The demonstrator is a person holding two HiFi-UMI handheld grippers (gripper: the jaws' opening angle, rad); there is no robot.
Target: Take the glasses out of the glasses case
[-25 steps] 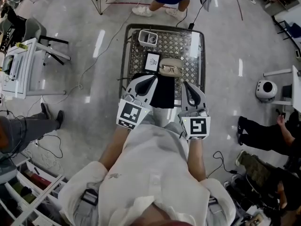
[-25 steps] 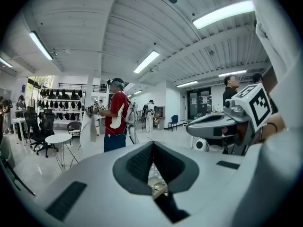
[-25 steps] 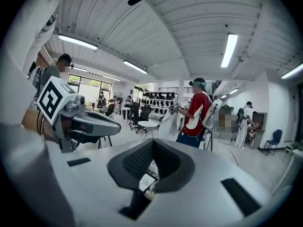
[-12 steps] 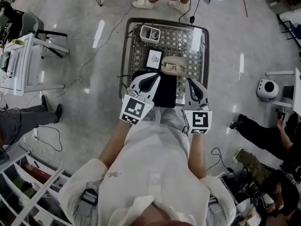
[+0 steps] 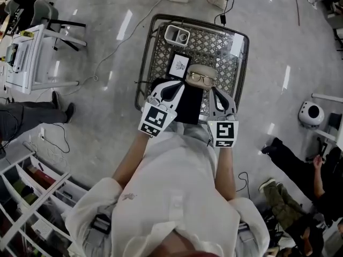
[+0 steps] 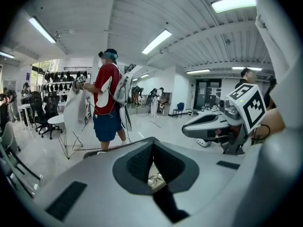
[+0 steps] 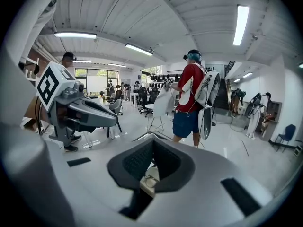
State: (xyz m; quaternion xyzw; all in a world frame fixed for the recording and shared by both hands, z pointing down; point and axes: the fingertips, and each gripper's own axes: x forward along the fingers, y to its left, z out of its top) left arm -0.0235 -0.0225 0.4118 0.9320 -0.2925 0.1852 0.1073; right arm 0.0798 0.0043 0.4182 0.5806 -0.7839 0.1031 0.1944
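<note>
Both grippers have edged forward over the worktop (image 5: pixel 214 42): left gripper (image 5: pixel 172 89) and right gripper (image 5: pixel 215 94) now flank the near side of the glasses case (image 5: pixel 202 70). Their fingers (image 6: pixel 99 169) are closed on nothing, and the glasses (image 5: pixel 199 78) still lie in the case, so the lift-out hasn't begun.

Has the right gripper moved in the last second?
Yes. Against the table, the right gripper has come forward, toward the glasses case.
</note>
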